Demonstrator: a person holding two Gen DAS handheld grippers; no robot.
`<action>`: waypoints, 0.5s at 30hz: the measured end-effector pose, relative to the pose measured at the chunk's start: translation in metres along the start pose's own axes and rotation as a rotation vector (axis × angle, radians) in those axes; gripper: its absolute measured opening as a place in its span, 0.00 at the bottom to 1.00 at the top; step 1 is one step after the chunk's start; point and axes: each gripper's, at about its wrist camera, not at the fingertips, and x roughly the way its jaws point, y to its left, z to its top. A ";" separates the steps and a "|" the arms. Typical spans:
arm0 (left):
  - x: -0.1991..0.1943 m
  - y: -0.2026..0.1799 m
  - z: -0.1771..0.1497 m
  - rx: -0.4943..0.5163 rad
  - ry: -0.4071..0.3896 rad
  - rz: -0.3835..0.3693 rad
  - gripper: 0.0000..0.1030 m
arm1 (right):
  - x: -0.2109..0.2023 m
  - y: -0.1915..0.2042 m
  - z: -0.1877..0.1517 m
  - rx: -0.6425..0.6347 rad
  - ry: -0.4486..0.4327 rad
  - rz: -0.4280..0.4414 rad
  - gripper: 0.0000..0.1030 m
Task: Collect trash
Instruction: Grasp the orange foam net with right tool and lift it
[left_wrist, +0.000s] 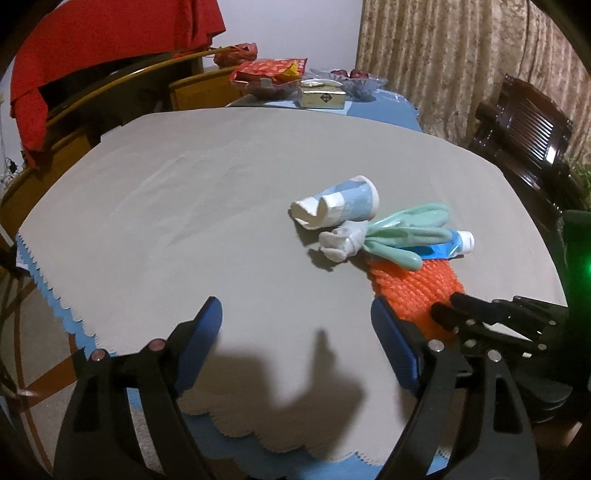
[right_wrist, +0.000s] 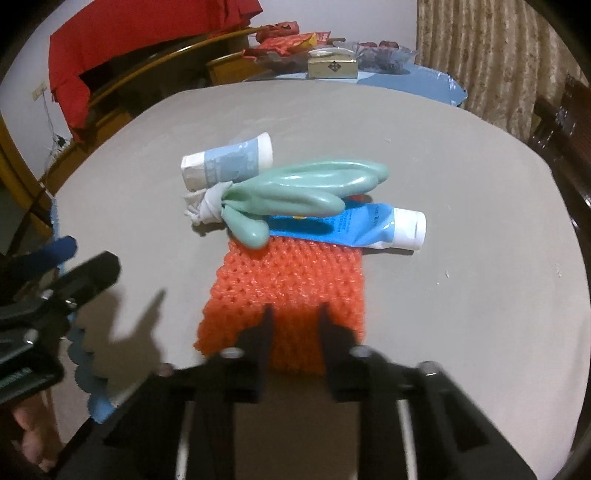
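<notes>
A heap of trash lies together on the grey-covered counter (right_wrist: 443, 184): an orange foam net sleeve (right_wrist: 291, 291) nearest the person, a blue tube (right_wrist: 354, 225) with a white cap across its far end, a knotted green rubber glove (right_wrist: 295, 192) draped over the tube, and a crushed paper cup (right_wrist: 225, 162) on its side just behind. The right tool (right_wrist: 295, 325) points steeply down at the near edge of the net, its jaws drawn narrow with a strip of the orange mesh between them; whether the pads already pinch the foam cannot be told from either view. The left tool (left_wrist: 295, 343) hovers with its blue-padded jaws wide over bare cloth, beside the pile and gripping nothing. The step in hand appears to be taking up the net, and it would go best with the pinch set well into the mesh rather than on its fringe, since the light foam will likely flex and slip. Because the tube and glove rest on the far end of the net, a slow pull toward the person should slide it free without scattering them; a quick lift could roll the tube or cup away across the counter. The open left tool is well placed to steady the glove or take the cup.
</notes>
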 end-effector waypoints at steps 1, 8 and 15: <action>0.001 -0.002 0.001 0.001 0.000 -0.003 0.78 | -0.002 -0.004 0.001 0.008 0.002 0.013 0.12; 0.004 -0.025 0.009 0.020 -0.001 -0.025 0.78 | -0.033 -0.027 0.006 0.055 -0.057 0.042 0.10; 0.006 -0.058 0.012 0.061 0.004 -0.056 0.78 | -0.066 -0.062 0.002 0.094 -0.105 0.030 0.10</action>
